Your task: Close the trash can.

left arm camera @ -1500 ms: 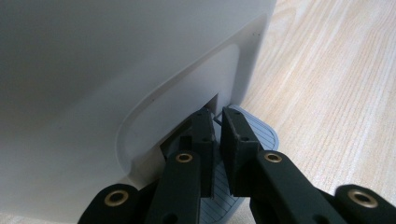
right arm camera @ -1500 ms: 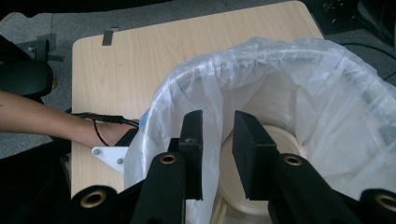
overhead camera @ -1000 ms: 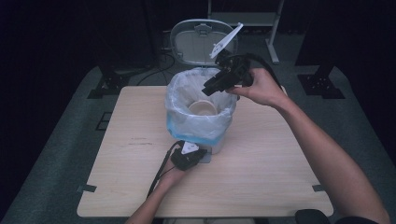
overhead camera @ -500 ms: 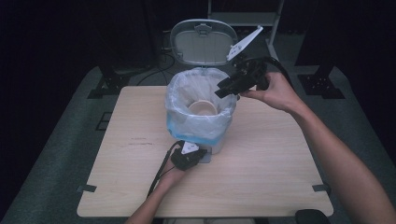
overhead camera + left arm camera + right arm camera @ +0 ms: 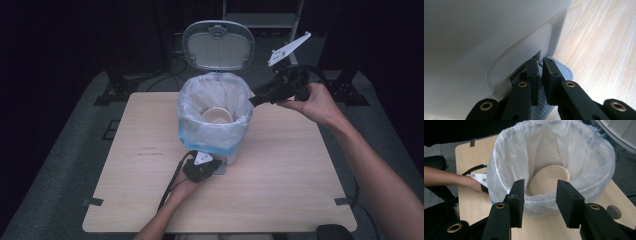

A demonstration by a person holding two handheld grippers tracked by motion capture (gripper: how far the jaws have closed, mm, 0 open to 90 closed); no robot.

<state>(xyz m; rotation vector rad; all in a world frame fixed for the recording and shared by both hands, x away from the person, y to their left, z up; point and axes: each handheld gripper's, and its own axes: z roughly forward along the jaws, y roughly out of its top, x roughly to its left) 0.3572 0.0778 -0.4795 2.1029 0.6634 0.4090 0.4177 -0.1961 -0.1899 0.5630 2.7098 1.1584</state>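
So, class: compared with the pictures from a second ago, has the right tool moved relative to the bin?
Yes. The right tool has drawn back from above the bin opening toward the person's right, now just outside the rim, jaws open and empty.

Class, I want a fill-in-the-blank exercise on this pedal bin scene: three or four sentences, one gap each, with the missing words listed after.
1. The grey oval lid of the white pedal bin stands ____.
2. The left gripper presses its nearly closed jaws on the bin's grey ribbed ____.
3. Inside the translucent plastic liner lies a beige paper ____.
4. The jaws of the right gripper are ____ and hold nothing.

Missing words: open; pedal; bowl; open
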